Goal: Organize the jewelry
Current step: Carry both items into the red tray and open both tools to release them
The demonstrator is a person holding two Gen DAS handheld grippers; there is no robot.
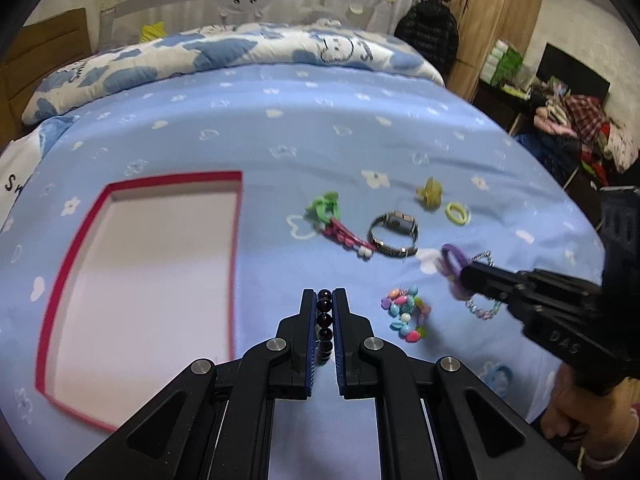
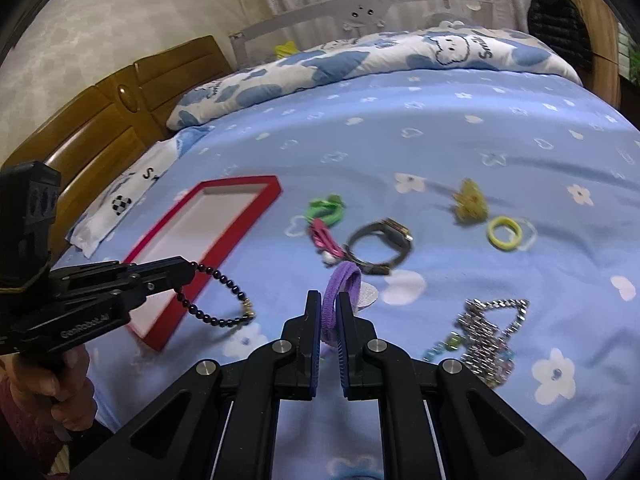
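The left gripper [image 1: 324, 294], tilted down over the pale blue flowered bedsheet [image 1: 280, 120], is clamped on a bracelet of dark round beads [image 1: 324, 320] that hangs just right of the shallow red-rimmed white tray [image 1: 140, 280]. The right gripper [image 2: 329, 296], angled down likewise, pinches a purple elastic hair band [image 2: 340, 280] above the sheet, near a metal-strapped wristwatch [image 2: 378, 246].

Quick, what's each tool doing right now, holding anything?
Left tool: closed on the dark bead bracelet.
Right tool: closed on the purple hair tie.
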